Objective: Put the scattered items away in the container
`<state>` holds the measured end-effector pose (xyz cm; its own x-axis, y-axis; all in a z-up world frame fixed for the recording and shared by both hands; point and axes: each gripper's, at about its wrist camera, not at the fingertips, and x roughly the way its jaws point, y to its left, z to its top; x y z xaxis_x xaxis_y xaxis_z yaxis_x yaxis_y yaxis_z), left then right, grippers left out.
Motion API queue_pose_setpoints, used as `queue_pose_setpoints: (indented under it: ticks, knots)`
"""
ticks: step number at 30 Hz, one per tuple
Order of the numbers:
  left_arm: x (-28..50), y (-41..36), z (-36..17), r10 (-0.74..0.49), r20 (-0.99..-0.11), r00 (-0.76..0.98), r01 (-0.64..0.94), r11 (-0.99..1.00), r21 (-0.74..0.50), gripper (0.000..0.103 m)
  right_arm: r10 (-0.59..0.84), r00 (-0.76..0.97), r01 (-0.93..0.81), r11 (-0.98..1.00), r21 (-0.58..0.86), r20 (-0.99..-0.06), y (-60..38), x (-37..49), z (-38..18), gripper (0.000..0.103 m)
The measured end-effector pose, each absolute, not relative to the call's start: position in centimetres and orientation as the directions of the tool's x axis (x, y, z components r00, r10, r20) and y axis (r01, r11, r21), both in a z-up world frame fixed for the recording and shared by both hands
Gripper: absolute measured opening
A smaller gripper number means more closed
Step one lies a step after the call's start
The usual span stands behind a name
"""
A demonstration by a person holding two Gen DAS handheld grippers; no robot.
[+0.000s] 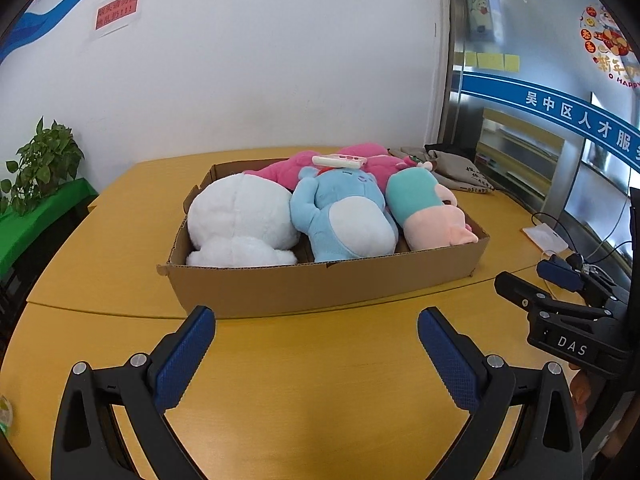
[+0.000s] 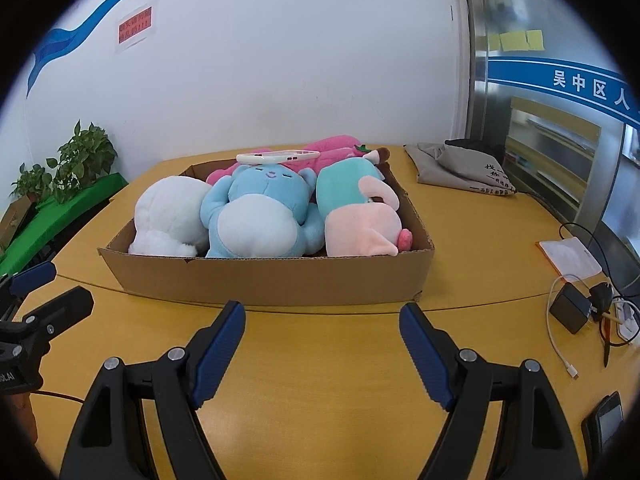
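Two grippers hover over the yellow table (image 1: 320, 380), side by side and just short of the cardboard box (image 1: 320, 284). The left gripper (image 1: 316, 322) has its blue-padded fingers (image 1: 184, 360) spread wide, with nothing between them and only bare tabletop below. The right gripper (image 2: 322, 316) is spread about as wide, its pads (image 2: 218, 356) likewise holding nothing and touching nothing. Each gripper shows at the edge of the other's view, and both point toward the near wall of the box.

The box sits on the table with its long axis running left to right across both views. It is packed with soft toys lying side by side, their long axes running from the near wall toward the far wall. The white plush (image 2: 172, 212) fills the left end. The blue plush (image 2: 260, 216) lies on its back in the middle, head toward the far wall and pale belly up. The teal and pink plush (image 2: 356, 212) takes the right end, its pink part nearest the grippers. A bright pink plush (image 2: 332, 146) lies behind them along the far wall. A white phone case (image 2: 278, 156) rests across the blue plush's head, long axis left to right, roughly level.

A grey cloth bag (image 2: 460, 168) lies on the table beyond the box, to its right.
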<state>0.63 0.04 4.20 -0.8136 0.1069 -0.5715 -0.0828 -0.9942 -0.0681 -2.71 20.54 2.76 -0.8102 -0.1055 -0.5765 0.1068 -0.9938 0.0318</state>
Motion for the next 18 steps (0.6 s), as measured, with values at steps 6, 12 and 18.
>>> queue_pose_setpoints:
  ticks: [6,12,18]
  knots:
    - [1.4,0.0,3.9,0.124,-0.57,-0.812,-0.078,-0.992,-0.104,0.103,-0.122,-0.797,0.119,-0.992,0.044,-0.592,20.4,-1.8,2.3,0.079]
    - [1.4,-0.4,2.7,0.119,-0.596,-0.794,-0.063,-0.992,-0.114,0.103,-0.101,-0.798,0.114,-0.993,0.014,-0.594,19.9,-1.3,2.0,0.079]
    - [1.1,-0.8,2.0,0.125,-0.615,-0.779,-0.057,-0.99,-0.129,0.103,-0.069,-0.816,0.102,-0.994,-0.025,-0.574,19.1,-1.1,2.3,0.079]
